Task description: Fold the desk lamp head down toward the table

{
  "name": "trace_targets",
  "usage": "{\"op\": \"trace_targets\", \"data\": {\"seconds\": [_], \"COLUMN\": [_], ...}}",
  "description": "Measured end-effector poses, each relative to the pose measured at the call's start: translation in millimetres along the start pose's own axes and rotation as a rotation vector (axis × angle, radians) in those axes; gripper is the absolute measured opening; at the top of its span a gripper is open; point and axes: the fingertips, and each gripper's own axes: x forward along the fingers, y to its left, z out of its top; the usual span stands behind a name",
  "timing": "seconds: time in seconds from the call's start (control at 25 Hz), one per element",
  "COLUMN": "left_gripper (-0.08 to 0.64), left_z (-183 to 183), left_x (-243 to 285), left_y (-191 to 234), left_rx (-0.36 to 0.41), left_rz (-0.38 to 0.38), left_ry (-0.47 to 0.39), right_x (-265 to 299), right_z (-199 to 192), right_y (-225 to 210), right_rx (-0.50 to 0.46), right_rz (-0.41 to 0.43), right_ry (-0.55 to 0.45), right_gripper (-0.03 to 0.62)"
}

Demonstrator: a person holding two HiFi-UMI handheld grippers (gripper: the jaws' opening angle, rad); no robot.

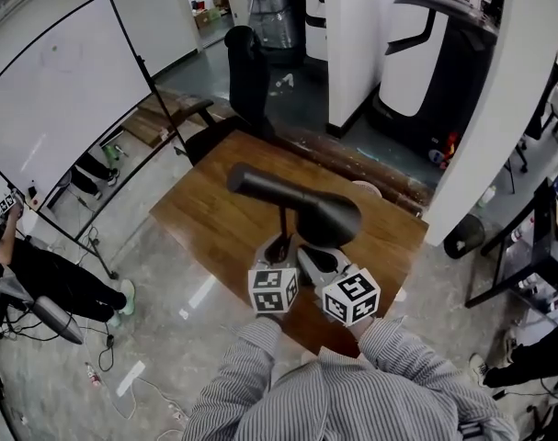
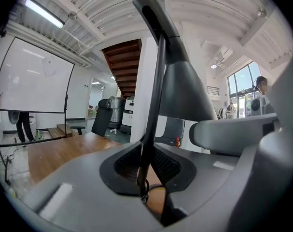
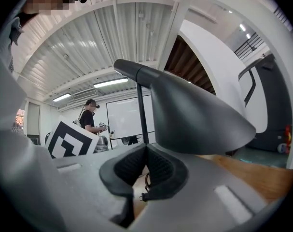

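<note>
Both striped-sleeved arms (image 1: 246, 361) reach forward side by side over the brown wooden desk (image 1: 210, 223), the left tool (image 1: 279, 248) clamped on the thin black stem (image 1: 282, 220) of the black cone-headed desk lamp (image 1: 311, 211) standing there, the right tool (image 1: 313, 263) closed empty beside it.

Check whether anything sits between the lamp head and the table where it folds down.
Yes: the right gripper, shut, sits just under the lamp head, above the table. The left gripper clamps the stem beside it. Nothing else shows underneath.
</note>
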Motion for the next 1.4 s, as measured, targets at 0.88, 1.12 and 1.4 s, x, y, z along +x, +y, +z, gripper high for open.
{"op": "trace_targets", "data": {"seconds": [0.88, 1.12, 1.4], "left_gripper": [0.005, 0.005, 0.005], "left_z": [2, 6, 1], "left_x": [-88, -106, -110], "left_y": [-52, -67, -68], "left_rx": [-0.062, -0.103, -0.098], "left_rz": [-0.051, -0.063, -0.042], "left_ry": [-0.091, -0.114, -0.106], "right_x": [-49, -62, -68], "right_z": [-14, -8, -19], "right_y": [15, 40, 37], "right_rx": [-0.087, -0.233, -0.157], "right_rz": [-0.012, 0.006, -0.002], "right_ry": [0.022, -0.003, 0.037], "right_gripper": [0.0, 0.0, 0.0]}}
